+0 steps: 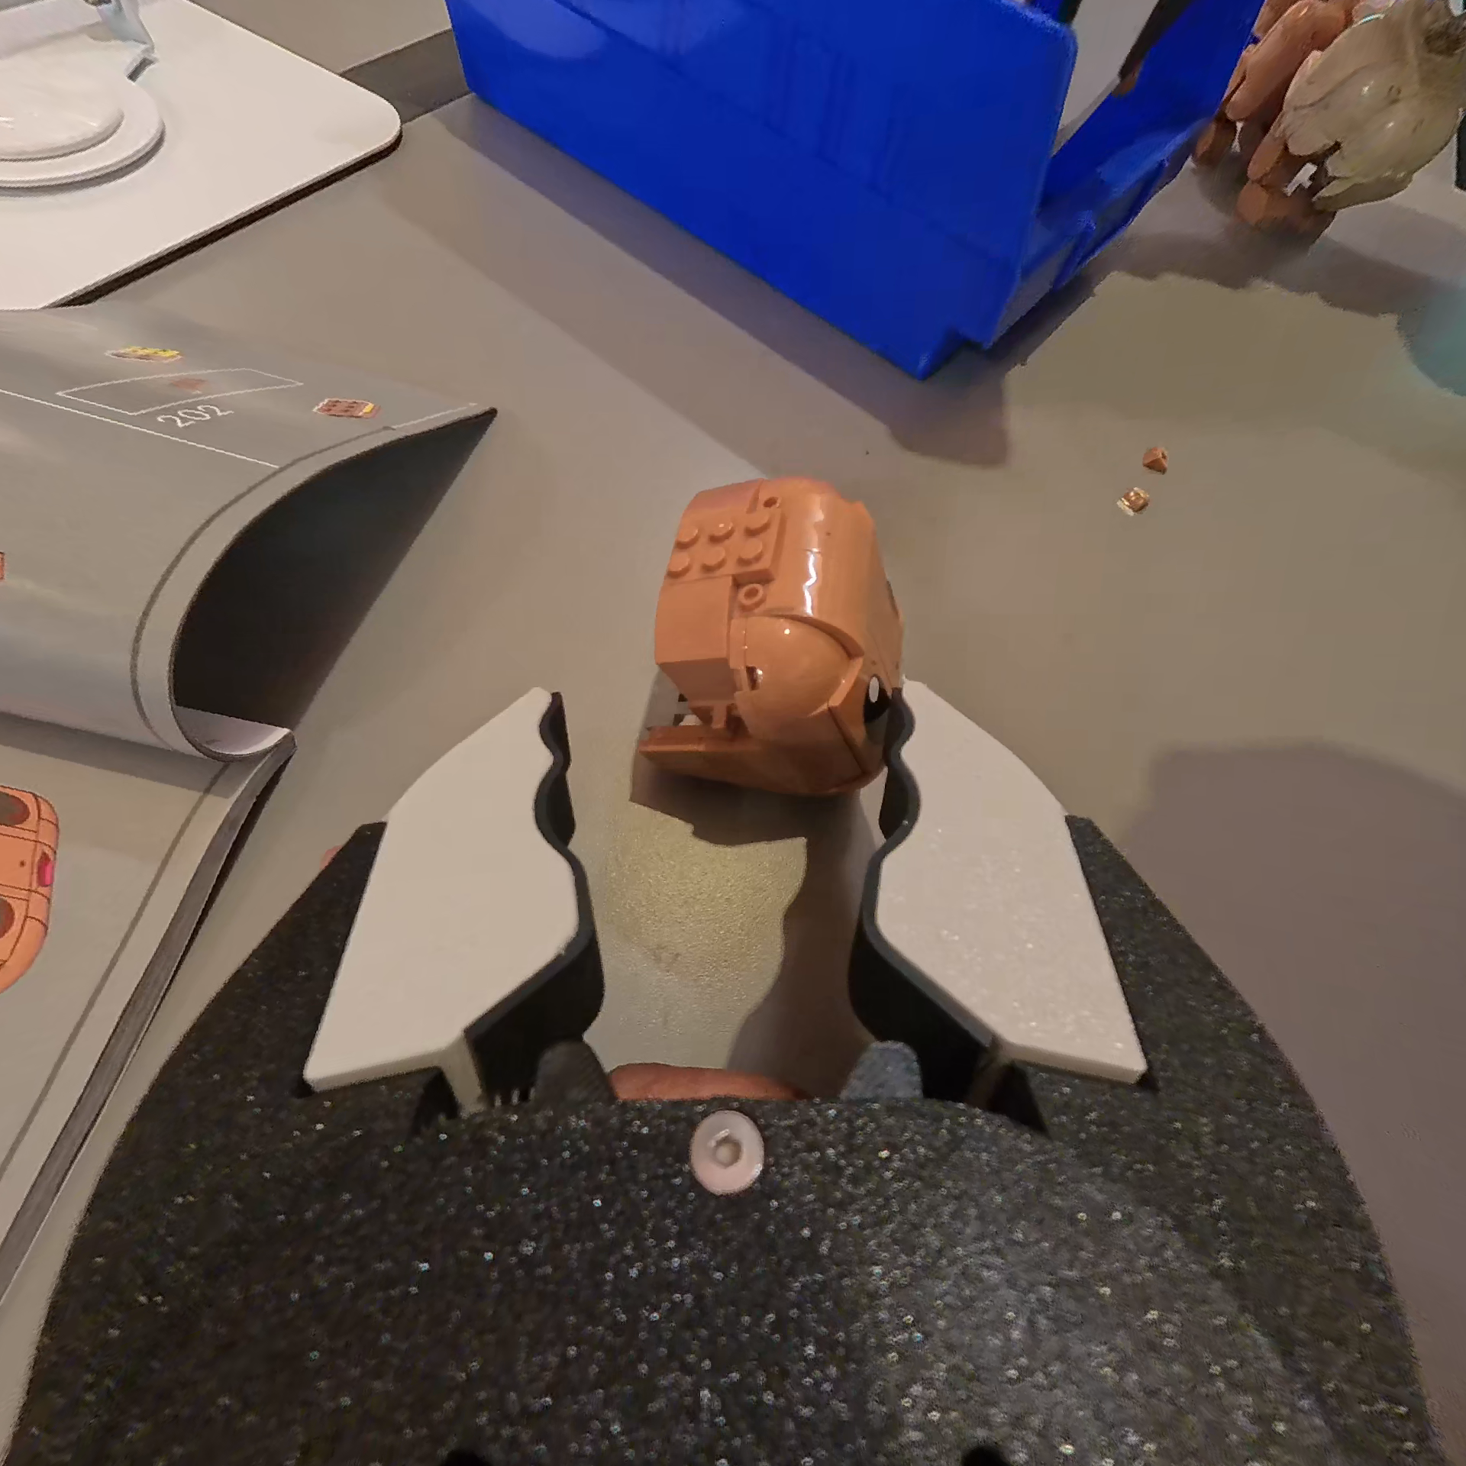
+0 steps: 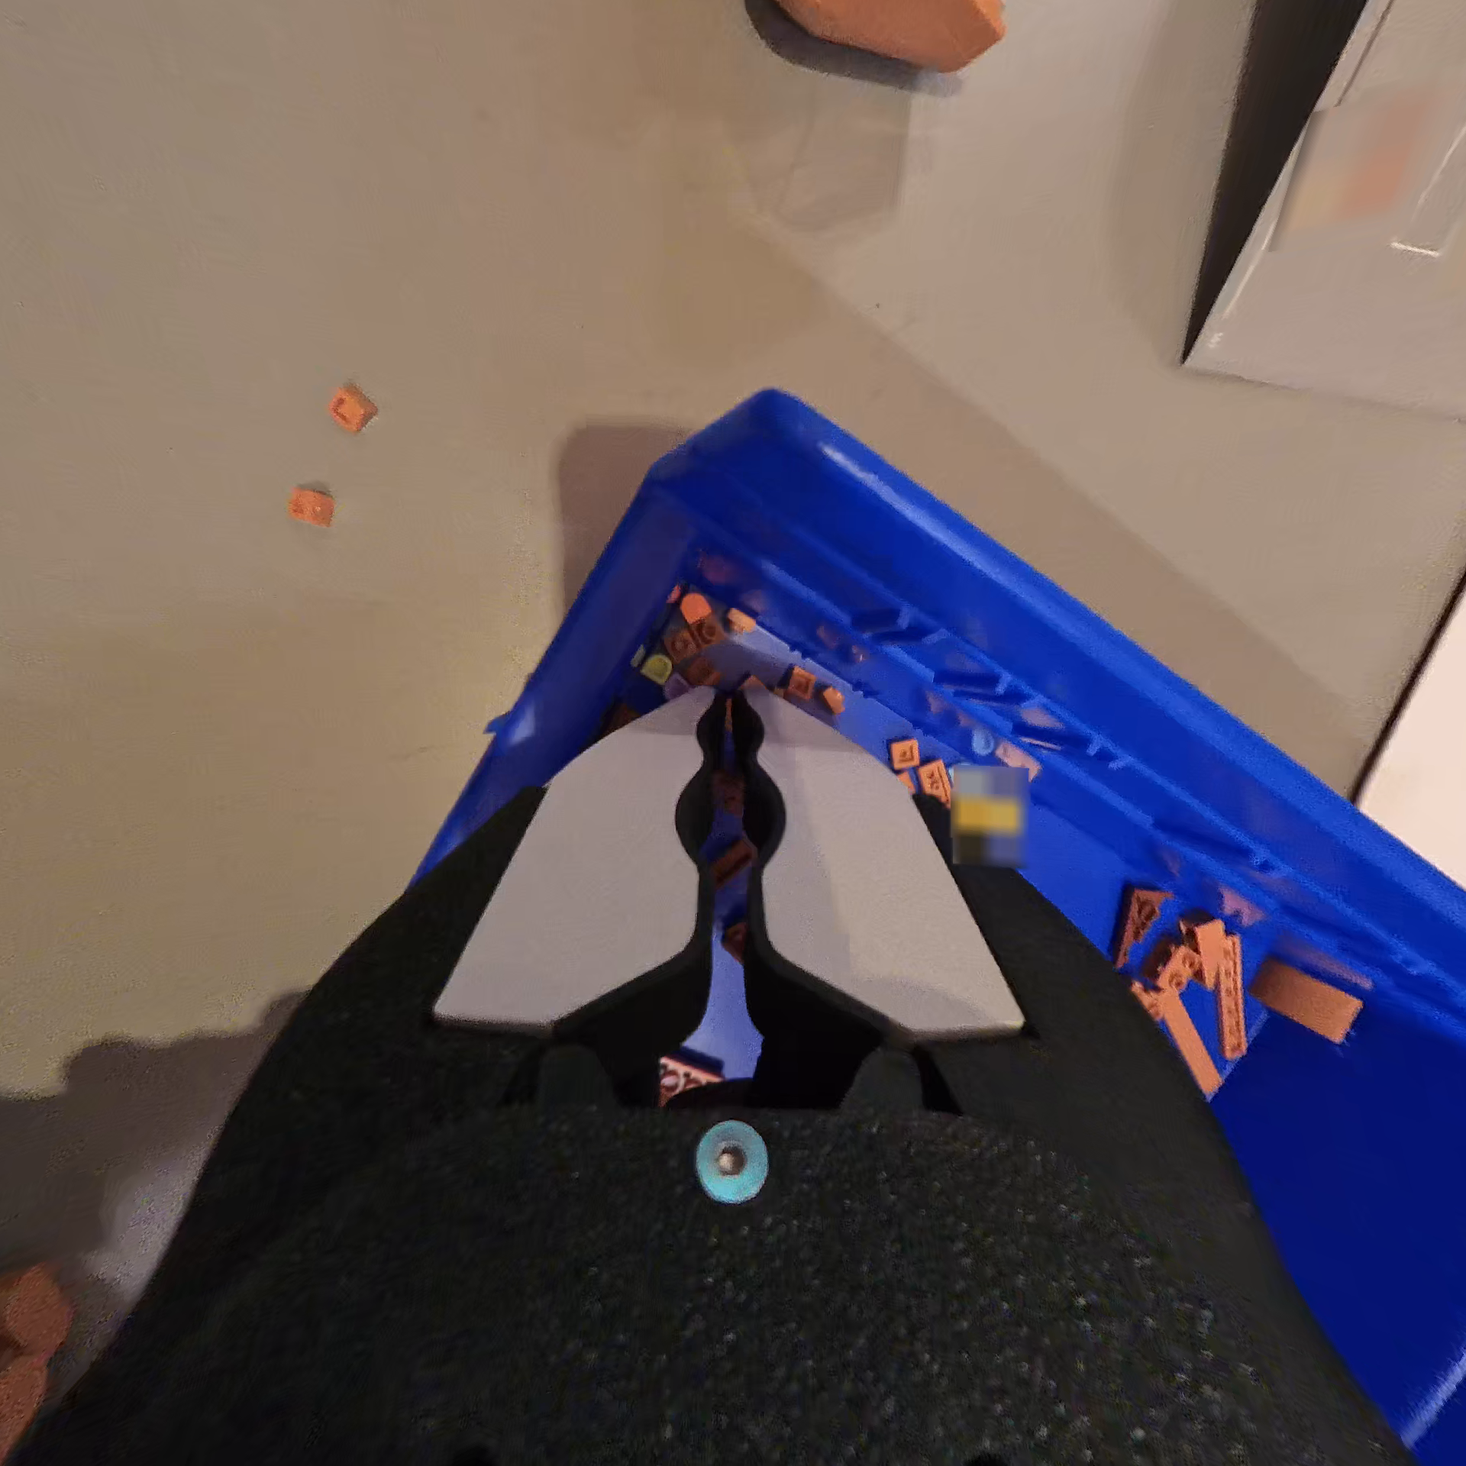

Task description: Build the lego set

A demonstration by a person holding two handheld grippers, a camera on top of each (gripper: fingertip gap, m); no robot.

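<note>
Counts first: we see one orange brick assembly (image 1: 773,642) on the grey table (image 1: 1111,793), just past the spread left gripper (image 1: 730,706); two loose small bricks (image 1: 1142,480) lie apart. Right gripper (image 2: 728,702) sits pinched inside one blue bin (image 2: 992,571) among many pieces; we cannot tell whether it grips one. Booklet (image 1: 198,516) is cut off.

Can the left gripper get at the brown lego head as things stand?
Probably yes. The left gripper is open, and the lego head lies on the table just past its fingertips, its near end at the right fingertip. Nothing lies between them; the booklet sits off to the left.
</note>
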